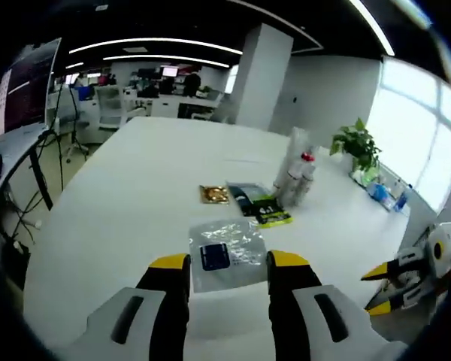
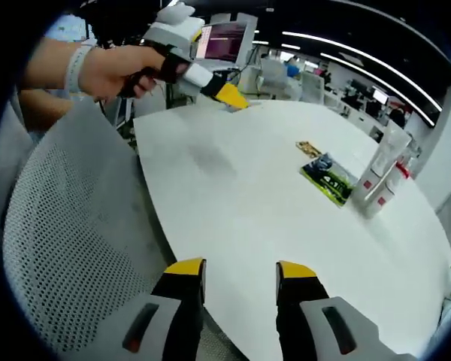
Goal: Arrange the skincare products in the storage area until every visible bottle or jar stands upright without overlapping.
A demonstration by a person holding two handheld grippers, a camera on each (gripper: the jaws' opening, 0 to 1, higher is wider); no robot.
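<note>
Several skincare bottles [image 1: 295, 179] stand upright in a tight cluster at the far right of the white table [image 1: 135, 195]; one has a red cap [image 1: 307, 157]. In the right gripper view the same bottles [image 2: 379, 180] stand close together with red labels. A clear plastic bag [image 1: 227, 248] holding a blue item lies flat just past my open left gripper [image 1: 227, 263]. My right gripper [image 2: 240, 271] hovers open over the table's near edge, nothing between its jaws. It also shows at the right [image 1: 377, 289] of the left gripper view. A hand holds the left gripper [image 2: 235, 98] at the far table edge.
A gold packet [image 1: 214, 194] and dark green sachets [image 1: 259, 204] lie flat between the bag and the bottles; the sachets [image 2: 329, 179] lie left of the bottles. A grey mesh chair [image 2: 68, 218] is by the table edge. A potted plant [image 1: 357, 147] stands near the window.
</note>
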